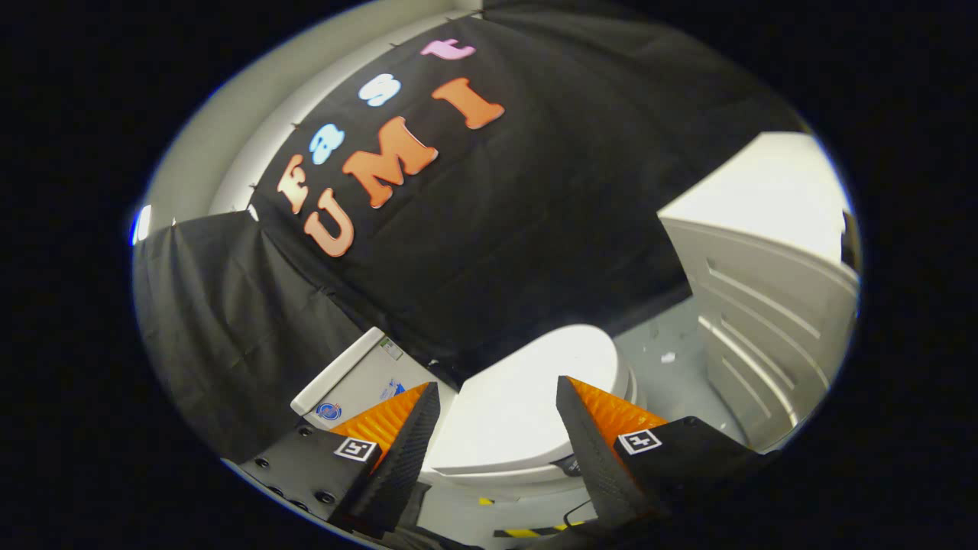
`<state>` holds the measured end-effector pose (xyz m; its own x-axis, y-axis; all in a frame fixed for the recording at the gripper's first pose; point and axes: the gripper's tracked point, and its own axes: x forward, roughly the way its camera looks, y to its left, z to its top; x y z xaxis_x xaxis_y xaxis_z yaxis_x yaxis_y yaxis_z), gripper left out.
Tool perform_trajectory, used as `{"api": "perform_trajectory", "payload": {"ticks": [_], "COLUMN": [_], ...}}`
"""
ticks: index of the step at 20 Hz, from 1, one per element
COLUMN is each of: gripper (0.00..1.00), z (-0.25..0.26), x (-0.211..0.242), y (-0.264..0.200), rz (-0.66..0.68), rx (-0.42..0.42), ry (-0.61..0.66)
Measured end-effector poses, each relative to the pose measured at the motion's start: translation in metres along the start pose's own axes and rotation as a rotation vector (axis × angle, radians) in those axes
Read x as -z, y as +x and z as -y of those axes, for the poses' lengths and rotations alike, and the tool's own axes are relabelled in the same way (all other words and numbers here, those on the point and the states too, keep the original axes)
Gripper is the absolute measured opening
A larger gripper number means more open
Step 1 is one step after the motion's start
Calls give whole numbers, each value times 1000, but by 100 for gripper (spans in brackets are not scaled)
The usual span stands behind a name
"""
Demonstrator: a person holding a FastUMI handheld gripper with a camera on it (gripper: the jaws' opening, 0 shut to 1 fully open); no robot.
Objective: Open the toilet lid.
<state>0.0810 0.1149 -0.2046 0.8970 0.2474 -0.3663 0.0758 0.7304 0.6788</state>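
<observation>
Just ahead of the fingers lies the lid (527, 397), down flat on the toilet, its long axis running from the near edge away to the far right, where its rounded end points. The tank (359, 378) stands at its left, against the black cloth wall (497, 229). Bare floor (672, 374) lies open to the right, up to a white ribbed cabinet (772, 321). The hand-held gripper (497, 401) is released, fingers spread apart above the lid's near edge, touching nothing.

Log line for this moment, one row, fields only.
gripper: open, above lid, no contact seen | white oval toilet lid: closed, between fingers | white cistern: beyond lid | step: lid not yet gripped
</observation>
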Motion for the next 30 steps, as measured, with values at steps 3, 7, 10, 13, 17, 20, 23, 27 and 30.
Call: {"api": "perform_trajectory", "payload": {"ticks": [3, 7, 10, 13, 17, 20, 23, 27, 30], "gripper": [99, 99, 99, 99, 97, 93, 71, 52, 30], "z": [54, 86, 93, 101, 109, 109, 107, 111, 119], "x": [45, 109, 119, 133, 151, 156, 171, 171, 166], "y": [19, 36, 45, 50, 60, 70, 76, 81, 78], "rz": [-119, -275, -331, -381, -412, -403, -436, -419, -393], "rx": [104, 196, 220, 228, 234, 216, 196, 180, 194], "ry": [127, 219, 326, 404, 509, 531, 572, 602, 645]}}
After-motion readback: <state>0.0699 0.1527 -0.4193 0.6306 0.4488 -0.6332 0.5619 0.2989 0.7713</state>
